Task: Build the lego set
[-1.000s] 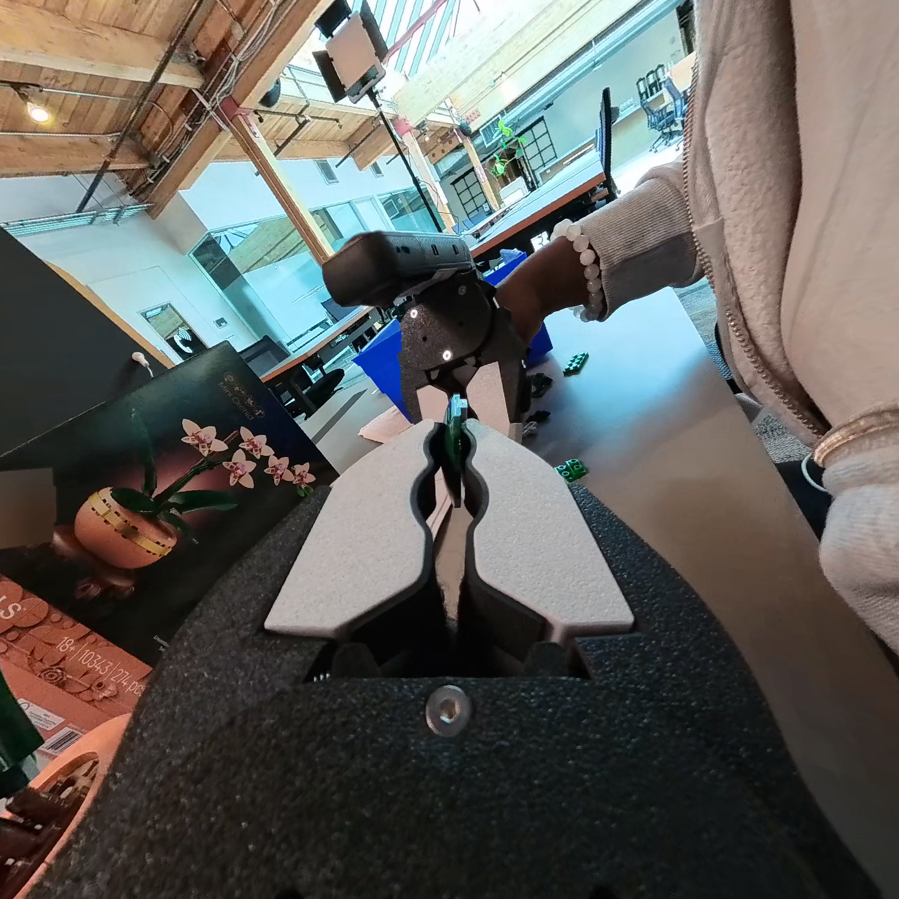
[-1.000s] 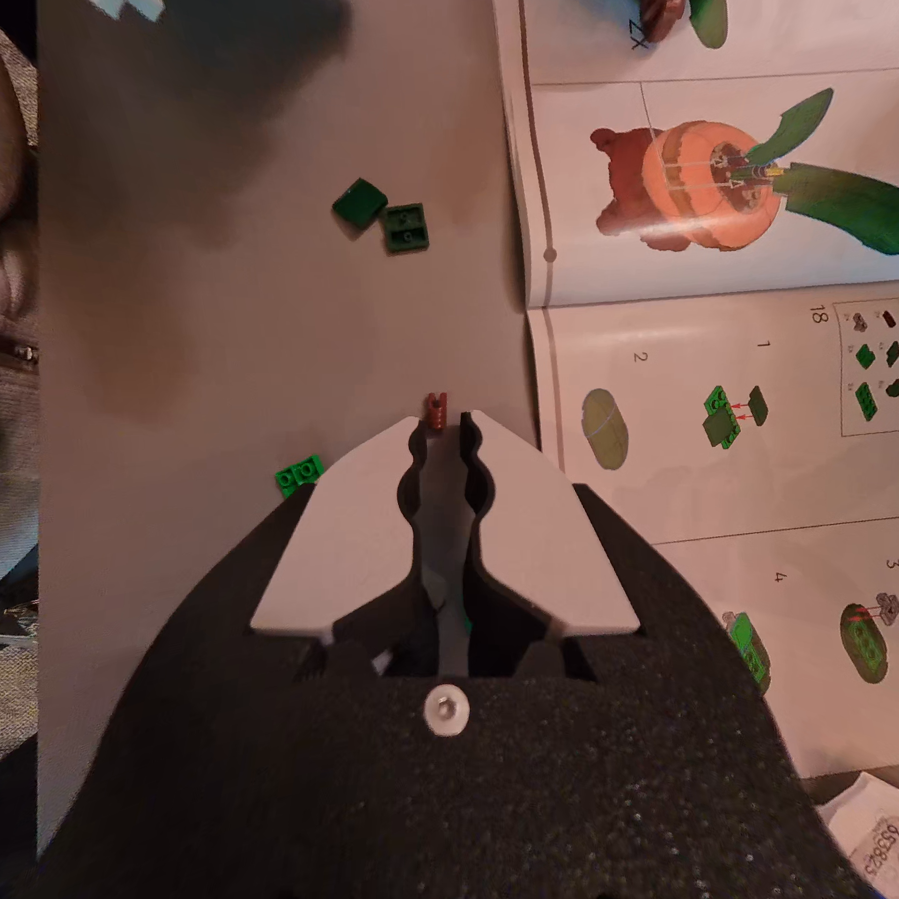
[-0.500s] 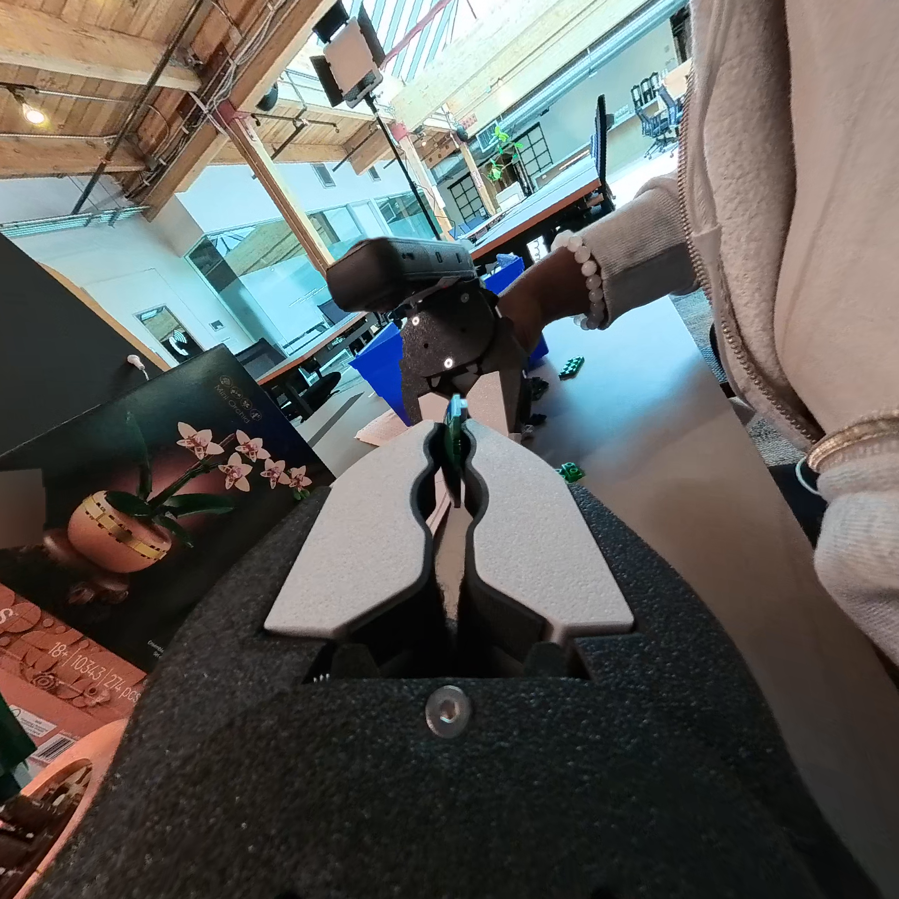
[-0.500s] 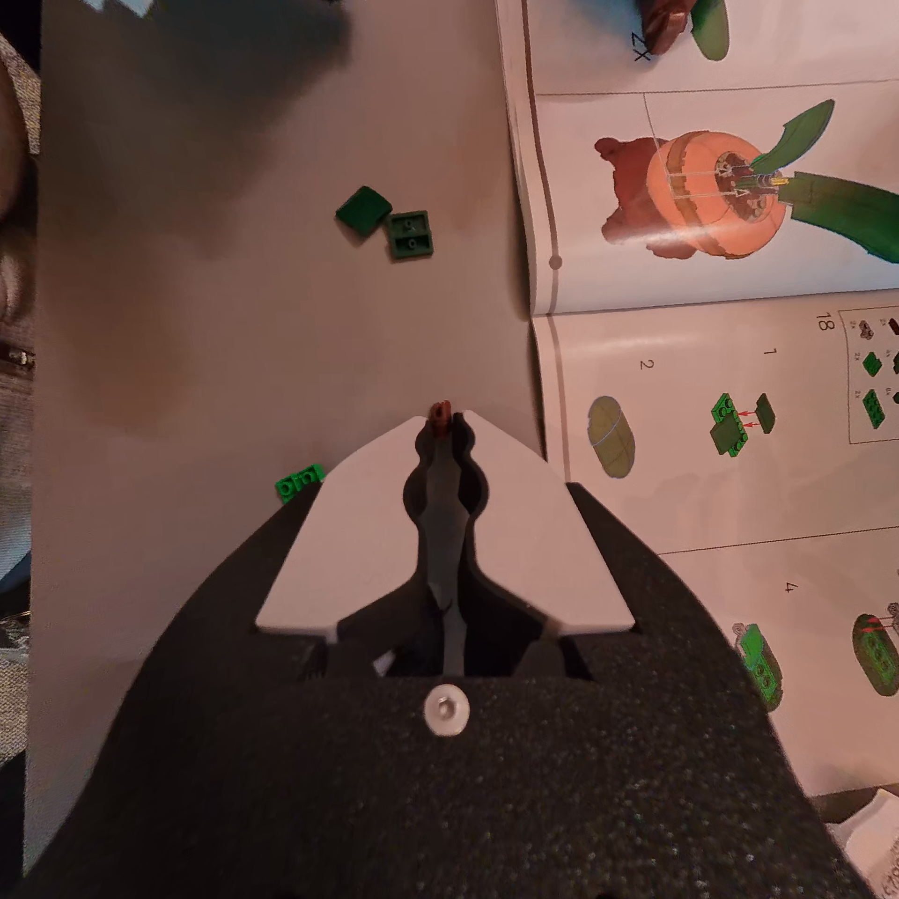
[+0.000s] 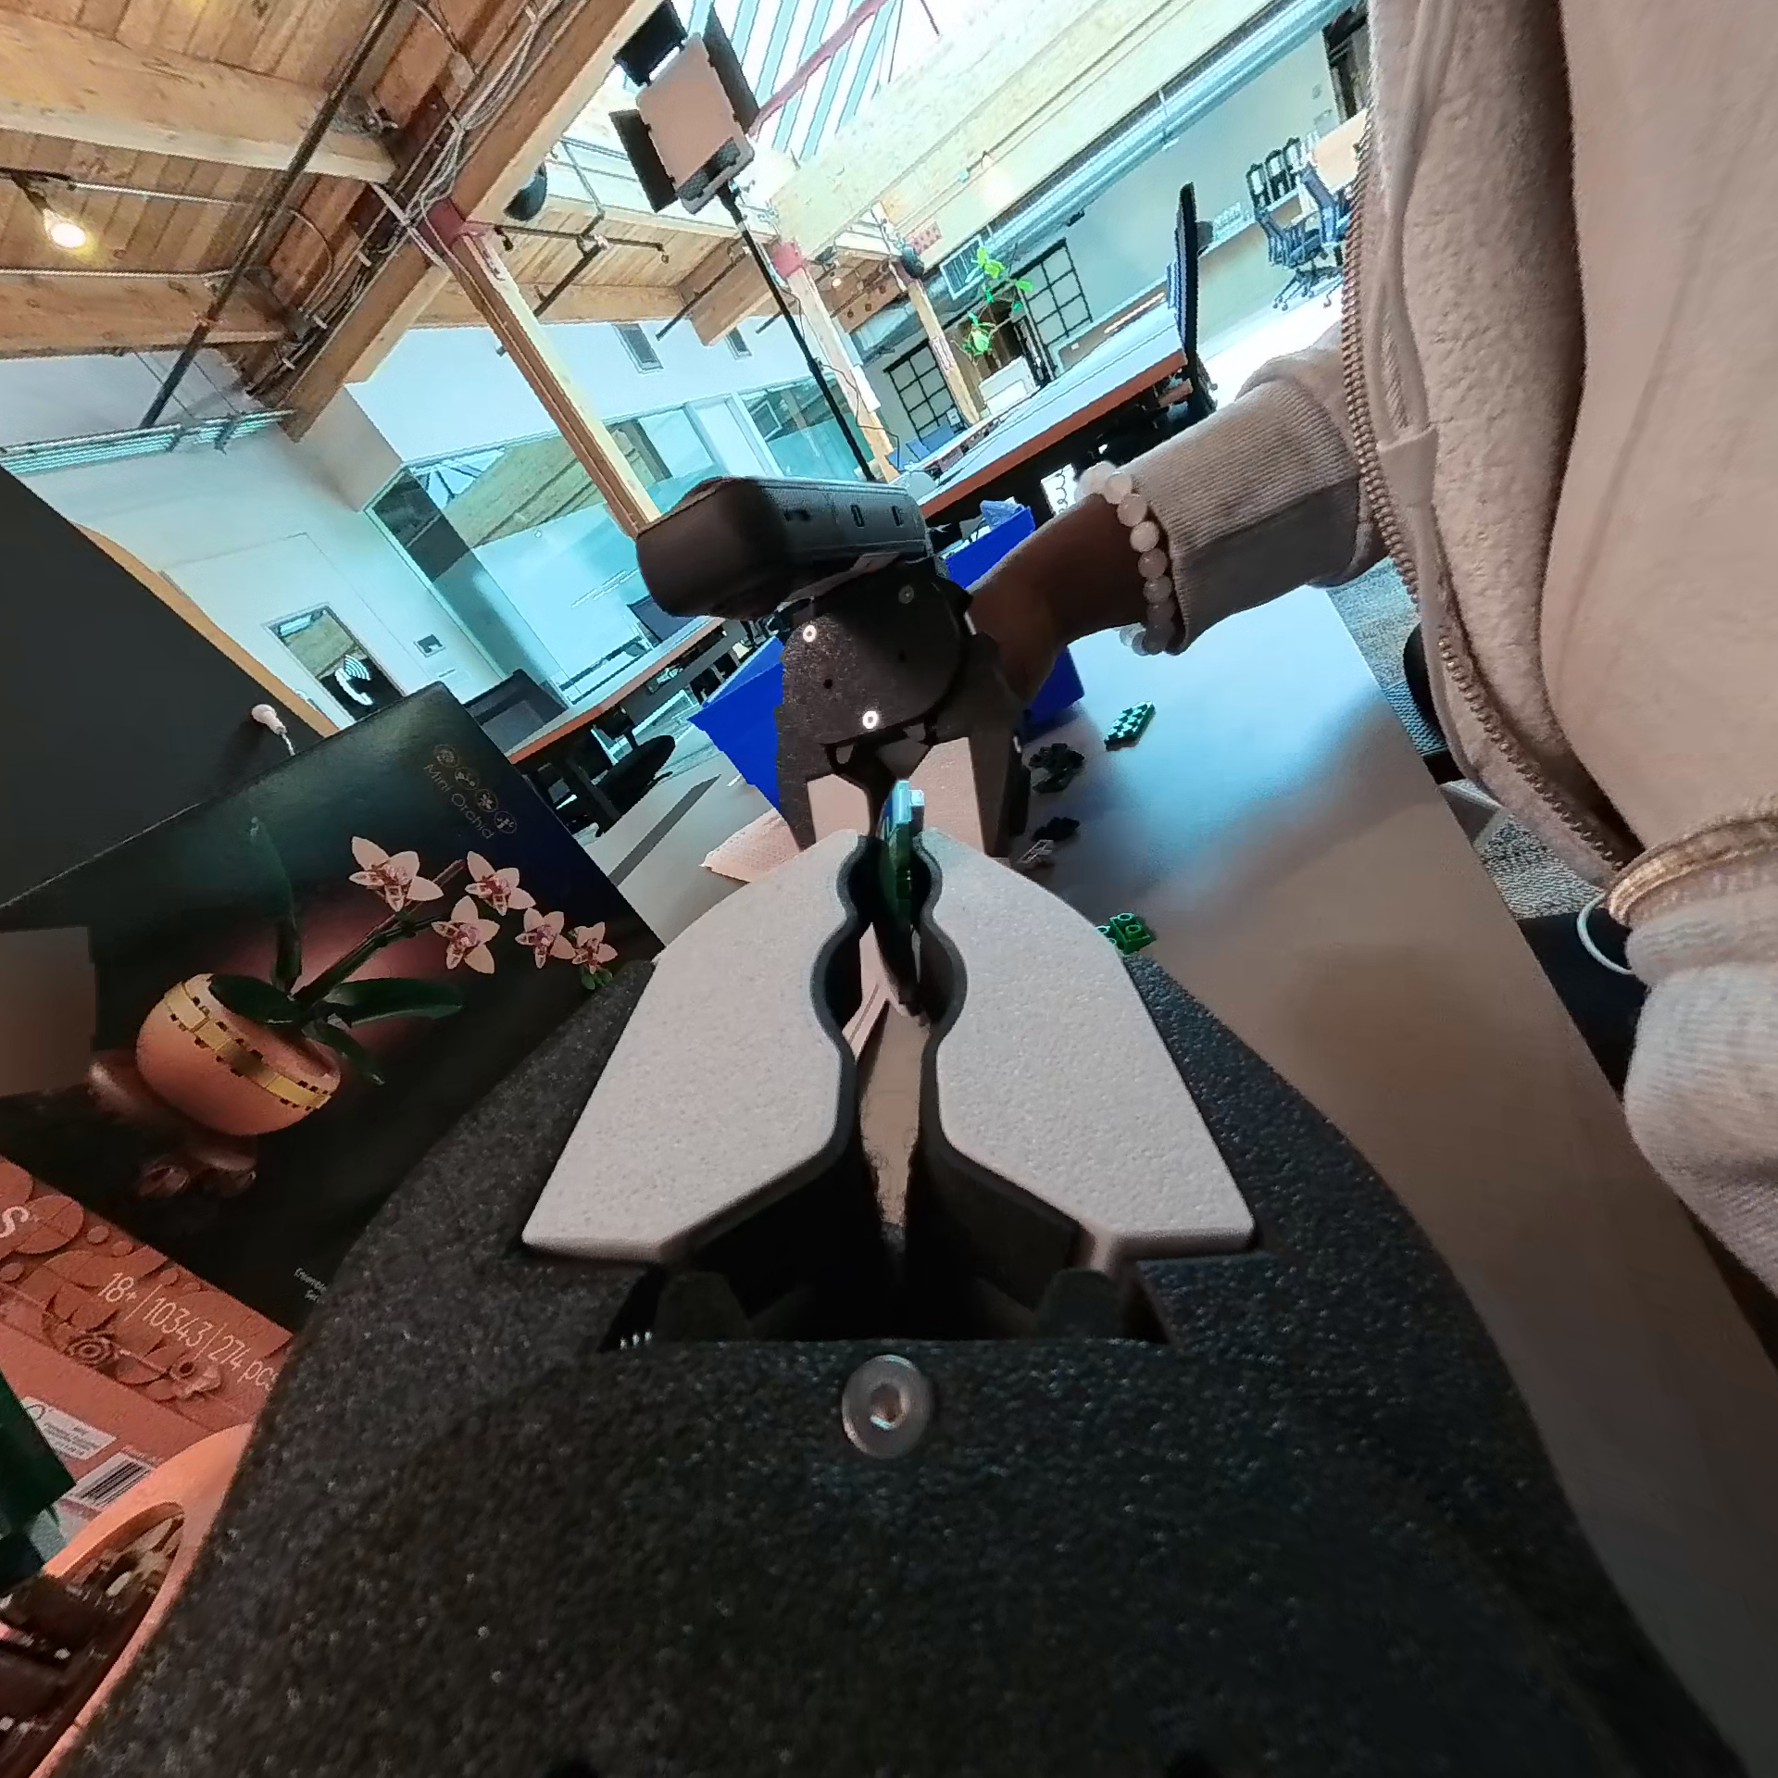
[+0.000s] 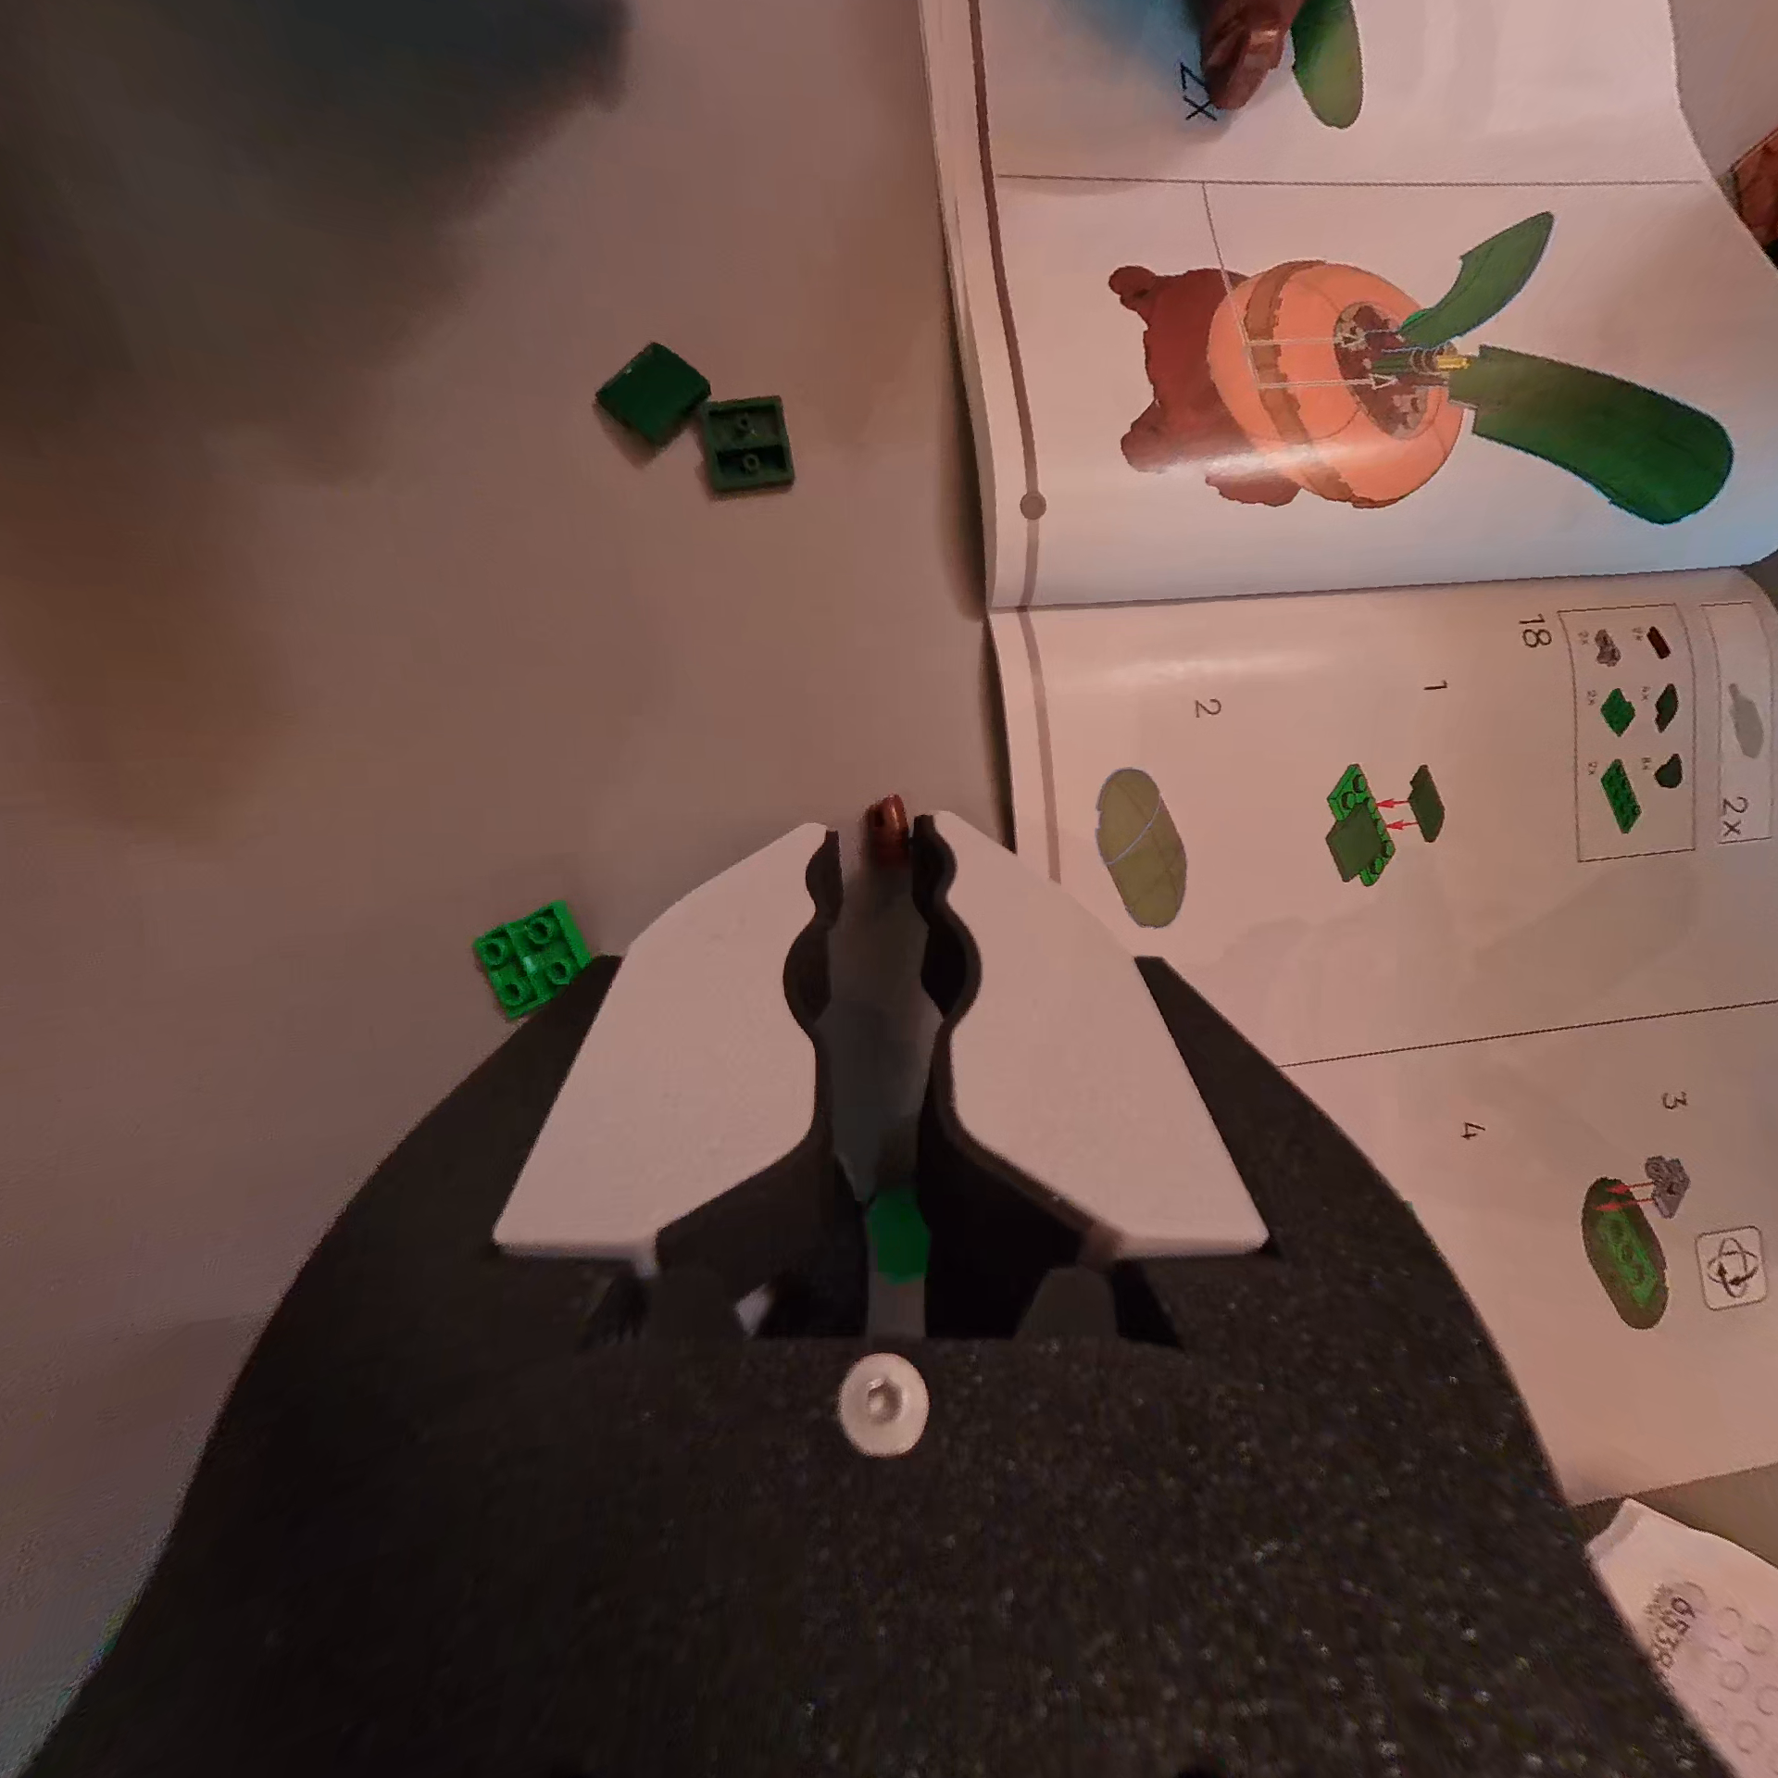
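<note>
My left gripper [image 5: 890, 856] is shut on a dark green leaf piece [image 5: 897, 866], held upright above the table. Beyond it my right gripper [image 5: 895, 770] points down at the table. In the right wrist view the right gripper [image 6: 880, 829] is shut on a small reddish-brown piece [image 6: 885, 825] at its fingertips, over the grey table next to the open instruction booklet [image 6: 1347, 914]. Two dark green square pieces [image 6: 654, 390] [image 6: 749, 444] lie farther off. A bright green 2x2 plate [image 6: 531, 957] lies just left of the right gripper.
The lego box [image 5: 385, 914] stands at the left, with a blue bin [image 5: 741, 717] behind the right gripper. Small green and dark pieces [image 5: 1128, 723] lie near the bin. A person's torso and sleeve [image 5: 1539, 481] fill the right side. A white paper slip [image 6: 1693, 1636] lies at the bottom right. The grippers' ends are close to 12 cm from one another. The left gripper is farther from the bright green 2x2 plate [image 6: 531, 957], some 12 cm, than the right, some 6 cm.
My right gripper has closed on the small reddish-brown piece that lay between its open fingertips. The left gripper keeps its hold on the green leaf piece and has barely moved.
</note>
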Tool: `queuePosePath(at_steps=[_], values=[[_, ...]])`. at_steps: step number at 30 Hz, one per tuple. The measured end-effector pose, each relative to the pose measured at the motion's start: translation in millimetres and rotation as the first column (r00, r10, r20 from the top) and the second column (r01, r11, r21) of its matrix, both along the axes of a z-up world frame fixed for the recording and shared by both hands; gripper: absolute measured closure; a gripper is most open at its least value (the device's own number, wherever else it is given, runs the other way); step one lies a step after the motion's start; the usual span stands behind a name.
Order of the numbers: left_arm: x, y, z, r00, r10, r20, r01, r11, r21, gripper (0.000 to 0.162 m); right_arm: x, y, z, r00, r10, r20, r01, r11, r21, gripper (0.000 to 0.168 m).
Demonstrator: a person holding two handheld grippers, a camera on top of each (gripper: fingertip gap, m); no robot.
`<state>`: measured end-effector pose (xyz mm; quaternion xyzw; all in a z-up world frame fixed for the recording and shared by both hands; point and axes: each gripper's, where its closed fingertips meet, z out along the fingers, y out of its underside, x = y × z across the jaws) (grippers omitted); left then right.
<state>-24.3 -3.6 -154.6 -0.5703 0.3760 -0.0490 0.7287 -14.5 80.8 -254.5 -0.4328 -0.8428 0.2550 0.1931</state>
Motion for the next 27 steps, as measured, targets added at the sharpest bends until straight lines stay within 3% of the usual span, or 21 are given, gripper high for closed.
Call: queuePosePath(at_steps=[14, 27], values=[[0.3, 0.3, -0.1, 1.0, -0.003, 0.003, 0.003, 1.0, -0.001, 0.157, -7.0, 12.0, 0.0, 1.0, 0.013, -0.009, -0.013, 0.999, 0.035, 0.161], [0.0, -0.3, 0.3, 1.0, -0.003, 0.002, 0.003, 1.0, -0.001, 0.157, -7.5, 24.9, 0.9, 0.999, -0.033, -0.02, 0.034, 0.998, 0.052, 0.15]])
